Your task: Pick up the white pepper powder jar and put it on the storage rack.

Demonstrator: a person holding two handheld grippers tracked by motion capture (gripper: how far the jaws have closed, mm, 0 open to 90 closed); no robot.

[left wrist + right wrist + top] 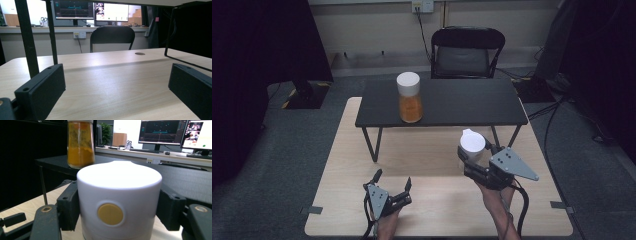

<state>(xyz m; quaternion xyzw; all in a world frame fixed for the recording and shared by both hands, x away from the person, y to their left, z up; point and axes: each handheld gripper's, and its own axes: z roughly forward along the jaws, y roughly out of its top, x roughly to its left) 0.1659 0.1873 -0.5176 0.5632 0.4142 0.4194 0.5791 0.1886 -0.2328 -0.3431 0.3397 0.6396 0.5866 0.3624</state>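
White cup (472, 144), upside-down by the look of its flat closed top, sitting near the right edge of the pale wooden surface (427, 150), just in front of the low black bench (442, 102). Smooth white sides with a small yellow dot (110, 214) facing the right claw's camera. Probably light, rigid plastic or ceramic; slick walls, so likely to slip under a loose pinch. Best held low across the round body, jaws on opposite sides, clear of the rim.

Right claw (474, 160) clamped on it exactly that way: black jaws pressed against the left and right walls in the right gripper view, cup squarely between them. Cannot tell whether the cup rests on the wood or hangs just above it.

Left claw (393, 186) near the front edge, well apart from the cup, jaws spread wide, holding nothing, bare wood between them.

Further back, up on the bench: a jar (409, 97) with a white lid, orange contents, standing upright. Behind it, a black chair (467, 51) against the wall.
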